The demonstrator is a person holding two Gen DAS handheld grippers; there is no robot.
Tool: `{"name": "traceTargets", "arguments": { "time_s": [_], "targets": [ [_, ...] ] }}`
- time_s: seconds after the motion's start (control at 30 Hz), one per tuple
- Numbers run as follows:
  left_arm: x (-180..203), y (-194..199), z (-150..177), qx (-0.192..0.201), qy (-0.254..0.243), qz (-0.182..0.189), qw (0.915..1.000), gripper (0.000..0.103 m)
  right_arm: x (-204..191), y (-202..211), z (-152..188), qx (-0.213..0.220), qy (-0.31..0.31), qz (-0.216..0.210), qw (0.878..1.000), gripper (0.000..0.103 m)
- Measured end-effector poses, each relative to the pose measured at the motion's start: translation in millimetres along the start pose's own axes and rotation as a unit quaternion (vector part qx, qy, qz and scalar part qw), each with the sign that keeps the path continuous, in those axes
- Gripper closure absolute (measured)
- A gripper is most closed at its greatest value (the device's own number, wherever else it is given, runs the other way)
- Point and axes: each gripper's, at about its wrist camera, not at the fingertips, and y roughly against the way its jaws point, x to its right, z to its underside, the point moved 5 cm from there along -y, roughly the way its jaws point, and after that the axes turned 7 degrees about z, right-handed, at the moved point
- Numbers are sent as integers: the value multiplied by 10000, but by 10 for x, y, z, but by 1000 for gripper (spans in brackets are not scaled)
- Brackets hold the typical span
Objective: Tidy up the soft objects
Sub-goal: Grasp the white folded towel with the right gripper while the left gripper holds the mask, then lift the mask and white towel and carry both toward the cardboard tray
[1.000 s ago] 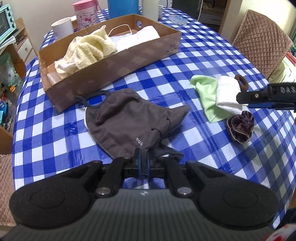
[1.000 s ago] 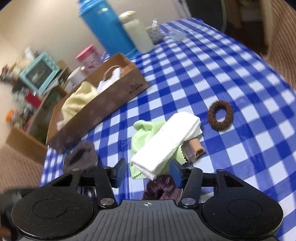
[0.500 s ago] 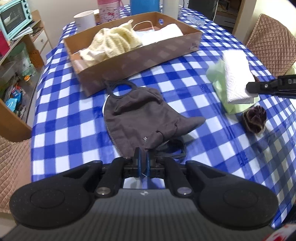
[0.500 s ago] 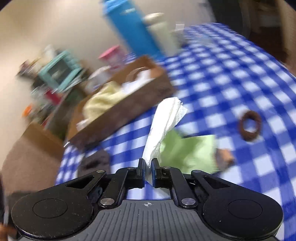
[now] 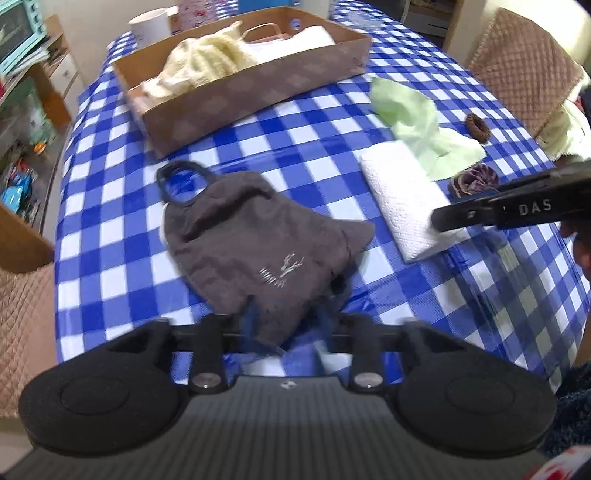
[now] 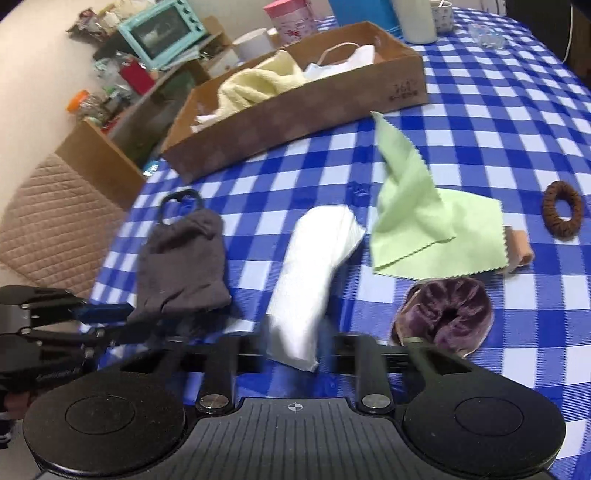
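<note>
A grey cloth mask (image 5: 251,251) lies on the blue checked table, its near edge between the fingers of my left gripper (image 5: 286,321), whose jaws are opening. A folded white towel (image 6: 314,269) lies beside the mask, its near end between the parting fingers of my right gripper (image 6: 297,347). Neither pair of pads presses its cloth. A green cloth (image 6: 424,214), a purple scrunchie (image 6: 447,314) and a brown hair ring (image 6: 561,212) lie to the right. The cardboard box (image 6: 295,110) behind holds a yellow towel (image 6: 258,83) and white items.
A small tan item (image 6: 519,251) pokes out from under the green cloth. A white mug (image 5: 153,24), a pink tumbler and a blue flask (image 6: 358,11) stand behind the box. A quilted chair (image 5: 524,62) is at the far right, a teal oven (image 6: 162,29) off the table's left.
Both grippers were shut half a second ago, the left at the mask's edge, the right holding the white towel up. Both have parted, and the towel lies flat beside the mask, off the green cloth.
</note>
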Motion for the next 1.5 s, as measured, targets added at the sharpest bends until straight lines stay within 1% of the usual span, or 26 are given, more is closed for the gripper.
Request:
{"name": "traceTargets", "arguments": {
  "time_s": [0.03,0.13,0.2,0.3,0.33,0.37,0.43,0.47,0.5,0.53,0.6,0.63,0.67,0.7,0.77,0.87,0.97,1.03,1.2,1.23,1.33,1.4,1.43,1.47,1.5],
  "targets": [
    [25,-17,-16,27,-81,-11,10000,58,-9,-4,5,6,25,57,10000,50],
    [72,-108,-79,44,-249,-6,9997,57,-48,-39,16,3,128,149,9998,49],
    [73,-177,-114,43,-247,36,9997,57,-79,-106,13,-8,144,265,9995,49],
    [39,-265,-158,54,-181,0,9998,58,-71,-176,-28,5,61,335,9994,49],
    [25,-288,-166,62,-125,35,9999,63,-71,-187,-39,15,44,345,9994,49],
    [14,-308,-169,48,-72,87,9999,70,-77,-200,-49,32,31,361,9993,49],
    [-5,-346,-162,25,-15,148,9999,80,-95,-236,-67,74,50,397,9992,49],
    [-13,-364,-156,7,-2,130,9999,88,-96,-250,-69,72,67,440,9990,49],
    [-24,-375,-151,5,19,108,9999,90,-99,-261,-65,70,85,470,9988,49],
    [-30,-379,-146,8,33,109,9999,90,-106,-278,-68,60,104,482,9988,49],
    [-25,-345,-140,25,35,193,9998,88,-117,-297,-72,65,138,514,9986,49],
    [-32,-310,-140,38,93,271,9996,80,-124,-303,-73,60,157,515,9985,49],
    [-43,-279,-137,49,143,337,9993,64,-125,-303,-72,64,158,521,9985,49],
    [-58,-235,-135,91,176,367,9991,58,-129,-304,-72,62,158,523,9985,49],
    [-90,-140,-149,238,145,301,9992,43,-126,-301,-73,57,158,514,9985,49],
    [-161,-75,-205,377,-68,76,9992,28,-115,-299,-77,55,130,495,9987,49],
    [-230,-156,-266,314,-334,-122,9989,26,-119,-302,-85,51,132,497,9987,49],
    [-274,-262,-292,231,-388,-171,9988,26,-120,-302,-84,46,151,499,9986,49],
    [-401,-504,-305,67,-250,-291,9992,25,-123,-310,-98,36,152,497,9986,49],
    [-418,-527,-299,81,-185,-256,9995,23,-122,-312,-100,34,142,493,9987,49],
    [-468,-548,-282,156,17,-116,9998,22,-114,-313,-100,49,123,472,9988,49],
    [-481,-546,-271,192,107,-46,9997,26,-115,-317,-101,60,119,469,9988,49],
    [-468,-536,-263,223,69,-14,9997,34,-119,-318,-102,61,122,474,9988,48],
    [-443,-526,-261,245,11,-18,9997,45,-123,-320,-104,65,132,479,9987,48],
    [-415,-517,-257,267,-54,-27,9996,51,-127,-321,-99,74,145,490,9987,48]
  ]
}}
